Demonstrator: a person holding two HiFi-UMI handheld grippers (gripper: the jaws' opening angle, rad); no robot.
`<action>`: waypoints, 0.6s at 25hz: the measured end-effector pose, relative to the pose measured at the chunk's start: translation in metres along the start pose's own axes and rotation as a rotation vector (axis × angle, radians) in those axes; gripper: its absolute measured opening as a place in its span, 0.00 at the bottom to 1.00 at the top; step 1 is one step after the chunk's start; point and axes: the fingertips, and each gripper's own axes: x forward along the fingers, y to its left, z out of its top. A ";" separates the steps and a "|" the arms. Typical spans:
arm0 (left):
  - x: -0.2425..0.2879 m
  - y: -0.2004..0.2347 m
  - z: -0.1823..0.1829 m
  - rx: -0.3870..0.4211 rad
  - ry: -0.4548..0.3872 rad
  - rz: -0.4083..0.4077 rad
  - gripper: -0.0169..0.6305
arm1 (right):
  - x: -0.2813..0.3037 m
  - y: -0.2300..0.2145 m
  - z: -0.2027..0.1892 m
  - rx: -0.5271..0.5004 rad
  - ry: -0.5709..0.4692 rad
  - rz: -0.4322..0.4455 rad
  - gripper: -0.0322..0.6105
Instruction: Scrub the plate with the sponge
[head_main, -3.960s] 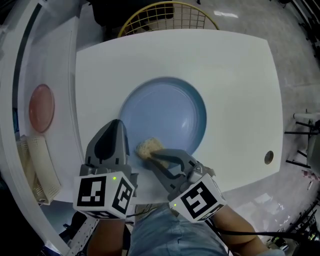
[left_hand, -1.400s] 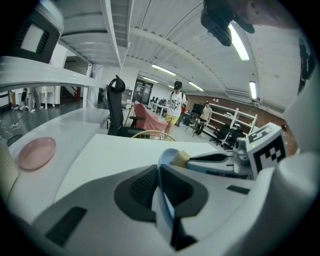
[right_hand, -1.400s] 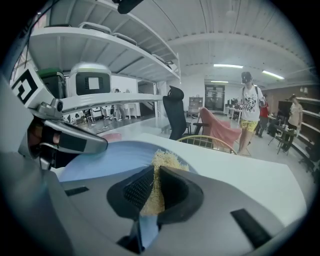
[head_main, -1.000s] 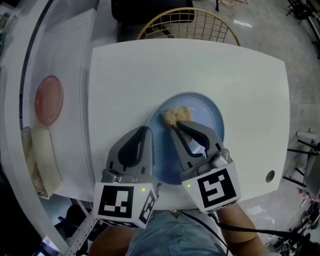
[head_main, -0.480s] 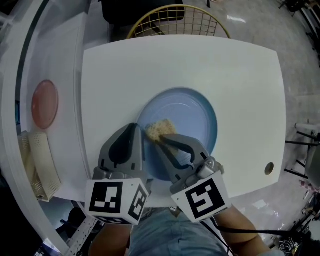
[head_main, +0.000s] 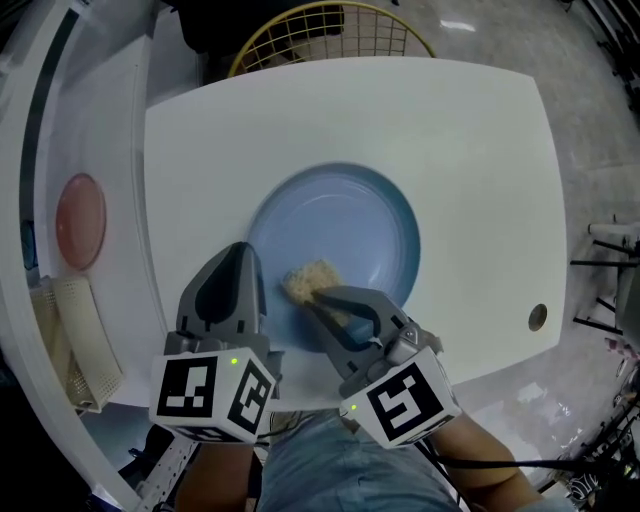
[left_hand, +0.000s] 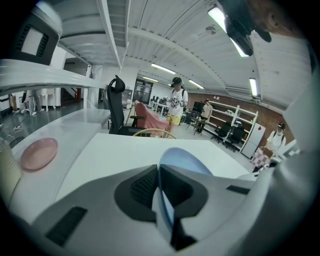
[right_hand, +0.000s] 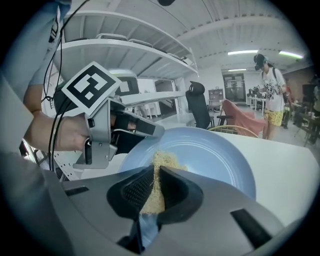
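A round blue plate (head_main: 350, 225) lies on the white table (head_main: 470, 150). My left gripper (head_main: 245, 262) is shut on the plate's near-left rim; in the left gripper view the plate (left_hand: 182, 161) runs edge-on between the closed jaws of the left gripper (left_hand: 157, 175). My right gripper (head_main: 318, 296) is shut on a tan fibrous sponge (head_main: 308, 279) that presses on the plate's near-left part. In the right gripper view the sponge (right_hand: 162, 165) sticks out past the right gripper (right_hand: 155, 189) onto the plate (right_hand: 210, 155), with the left gripper (right_hand: 127, 127) just behind it.
A pink dish (head_main: 80, 220) and a beige ribbed pad (head_main: 75, 340) sit on the side counter at left. A yellow wire chair (head_main: 330, 30) stands beyond the table's far edge. The table has a small hole (head_main: 537, 316) near its right corner. People stand far off (left_hand: 176, 100).
The sponge has slid from the plate's far-left part toward me along its left side, with the right gripper drawn back. The left gripper keeps its hold on the rim.
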 end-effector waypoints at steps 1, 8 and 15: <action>0.000 0.000 0.000 0.002 0.001 -0.001 0.06 | -0.002 0.000 -0.003 0.005 0.004 -0.002 0.11; 0.000 -0.003 -0.001 0.020 0.005 -0.009 0.06 | -0.017 -0.008 -0.026 0.053 0.031 -0.044 0.11; 0.000 -0.005 -0.001 0.038 0.007 -0.011 0.06 | -0.032 -0.030 -0.046 0.102 0.070 -0.120 0.11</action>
